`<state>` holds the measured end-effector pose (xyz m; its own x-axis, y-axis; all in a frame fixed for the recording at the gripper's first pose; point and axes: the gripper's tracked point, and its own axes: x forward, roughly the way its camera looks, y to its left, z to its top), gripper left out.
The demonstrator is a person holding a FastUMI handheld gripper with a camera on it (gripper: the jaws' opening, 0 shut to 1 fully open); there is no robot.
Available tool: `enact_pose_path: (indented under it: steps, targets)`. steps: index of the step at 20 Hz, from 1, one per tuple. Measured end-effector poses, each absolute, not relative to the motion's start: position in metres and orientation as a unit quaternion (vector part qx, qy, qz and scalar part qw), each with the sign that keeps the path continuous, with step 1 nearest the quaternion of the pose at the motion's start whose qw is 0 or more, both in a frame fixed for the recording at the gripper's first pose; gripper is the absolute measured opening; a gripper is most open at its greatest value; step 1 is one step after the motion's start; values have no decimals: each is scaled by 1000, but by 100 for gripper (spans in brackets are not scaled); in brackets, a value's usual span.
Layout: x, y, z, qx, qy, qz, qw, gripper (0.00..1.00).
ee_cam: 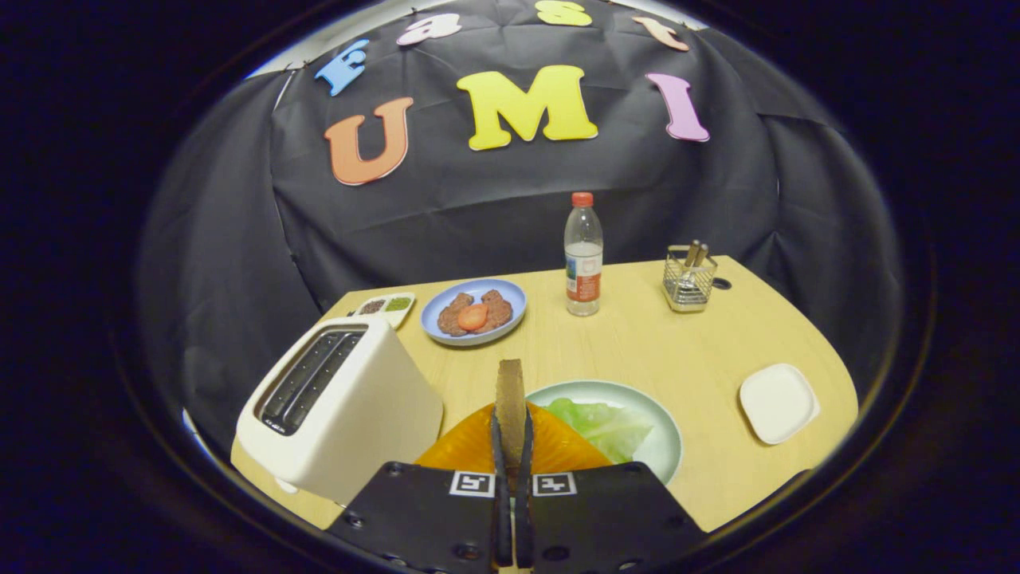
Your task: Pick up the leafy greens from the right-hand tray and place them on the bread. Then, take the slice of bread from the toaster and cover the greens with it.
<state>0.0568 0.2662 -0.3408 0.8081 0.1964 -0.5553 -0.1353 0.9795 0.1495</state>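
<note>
The light wooden tabletop (pixel 637 343) carries all items. At the near left stands the cream-white two-slot toaster (pixel 343 406), its slots apparently empty. Just ahead of the fingers lies an orange ribbed plastic tray (pixel 470 446), touching or overlapping a pale green round plate (pixel 661 430). The light green crinkled leafy greens (pixel 598 422) rest across the plate, next to the tray; whether bread lies beneath them cannot be determined.

Farther back are a blue round plate (pixel 514 303) holding brown meat pieces and a red slice, a clear plastic water bottle with a red cap (pixel 583 255), and a wire utensil basket (pixel 688 281). A white rounded-square dish (pixel 778 402) sits well to the right of the plate. A small white condiment tray (pixel 386 307) lies behind the toaster.

The gripper (pixel 511 434) has its two fingers drawn nearly together, both pressing on a brown slice of bread (pixel 510 395) held edge-on. The slice stands upright, long axis vertical, its thin edge facing the camera and its broad faces turned left and right.

Judged step: the second one, carrying the toaster slice to the greens. The next move calls for travel slightly right over the plate, rotation of the slice until a broad face points down, then lowering and release squarely on the greens.
</note>
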Motion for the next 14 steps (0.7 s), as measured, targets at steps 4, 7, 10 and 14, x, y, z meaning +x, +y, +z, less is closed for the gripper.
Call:
enact_pose_path:
  steps: [4, 7, 10, 14]
  targets:
    - [58, 251, -342, 47, 295, 94, 950, 13]
    - [64, 230, -348, 40, 290, 88, 952, 22]
    - [69, 210, -360, 44, 295, 84, 951, 32]
    - [78, 187, -365, 49, 294, 91, 950, 45]
